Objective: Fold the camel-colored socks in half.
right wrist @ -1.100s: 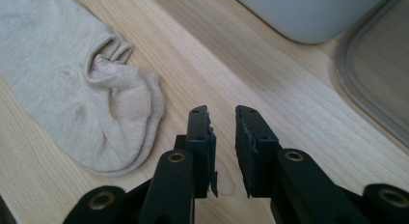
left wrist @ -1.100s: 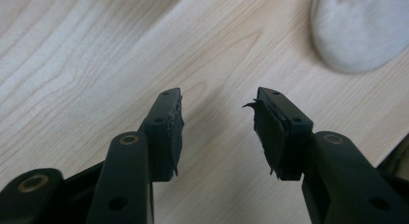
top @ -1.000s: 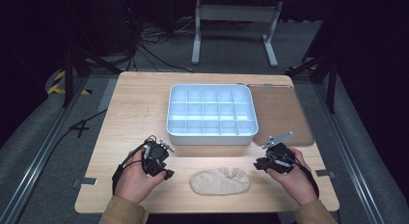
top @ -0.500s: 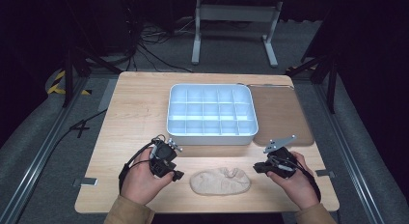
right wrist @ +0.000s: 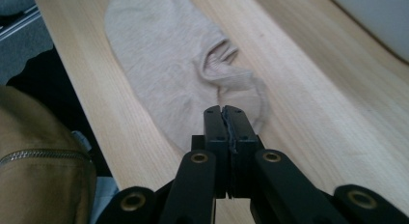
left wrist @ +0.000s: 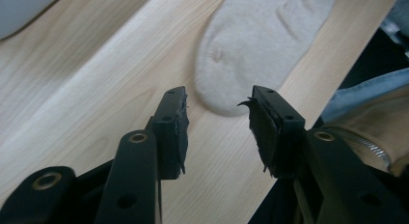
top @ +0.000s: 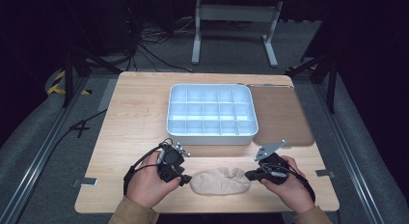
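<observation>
beige sock (top: 219,181) between both grippers

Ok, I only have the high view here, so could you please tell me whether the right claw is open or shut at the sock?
Observer: In the right gripper view the right claw is shut, its jaws pressed flat together at the edge of the beige sock. I cannot tell whether any fabric is caught between them.
Operator: Thank you, and how does the left claw stand?
Observer: The left claw is open. The sock's rounded end lies on the table just ahead of the gap, and neither pad touches it.
Operator: Does the sock lie flat?
Observer: Not quite. Its opening is puckered into a raised fold close to the right claw.
</observation>
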A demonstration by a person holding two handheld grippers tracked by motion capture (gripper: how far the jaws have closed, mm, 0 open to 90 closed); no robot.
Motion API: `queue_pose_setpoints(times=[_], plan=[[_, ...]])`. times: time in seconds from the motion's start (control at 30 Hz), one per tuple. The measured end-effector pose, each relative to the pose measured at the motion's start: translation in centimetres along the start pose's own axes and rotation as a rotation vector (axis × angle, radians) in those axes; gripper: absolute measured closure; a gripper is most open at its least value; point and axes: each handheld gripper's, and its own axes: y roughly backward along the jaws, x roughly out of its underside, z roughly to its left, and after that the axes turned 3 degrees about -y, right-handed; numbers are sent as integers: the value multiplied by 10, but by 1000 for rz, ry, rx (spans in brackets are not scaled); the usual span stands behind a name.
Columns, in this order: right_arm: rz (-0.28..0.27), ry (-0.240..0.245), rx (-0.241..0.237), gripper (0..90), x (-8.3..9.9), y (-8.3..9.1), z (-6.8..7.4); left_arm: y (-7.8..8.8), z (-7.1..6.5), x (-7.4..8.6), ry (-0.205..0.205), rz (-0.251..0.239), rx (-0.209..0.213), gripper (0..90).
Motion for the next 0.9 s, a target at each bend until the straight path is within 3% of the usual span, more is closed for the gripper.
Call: queue_pose_setpoints(times=[0.13,0.3,0.37,0.43,0.5,0.63,0.73,0.9], plan=[[39,26,-22,900,-3,-8,9,-4,-1,0,-5,4,-33,568],[85,39,-35,900,-5,-21,15,-12,-2,0,-15,41,-34,547],[110,18,-22,900,-3,-27,12,-14,-1,0,-22,46,-36,529],[175,-17,15,900,0,-38,7,-17,-1,1,-11,57,-24,518],[151,-51,-4,900,2,-38,4,-19,0,1,-5,67,-13,518],[171,-26,25,900,-1,-39,9,-24,2,2,18,71,-19,506],[164,-19,18,900,0,-39,8,-27,2,2,16,80,-25,528],[156,-27,5,900,2,-39,6,-42,7,6,57,102,19,535]])
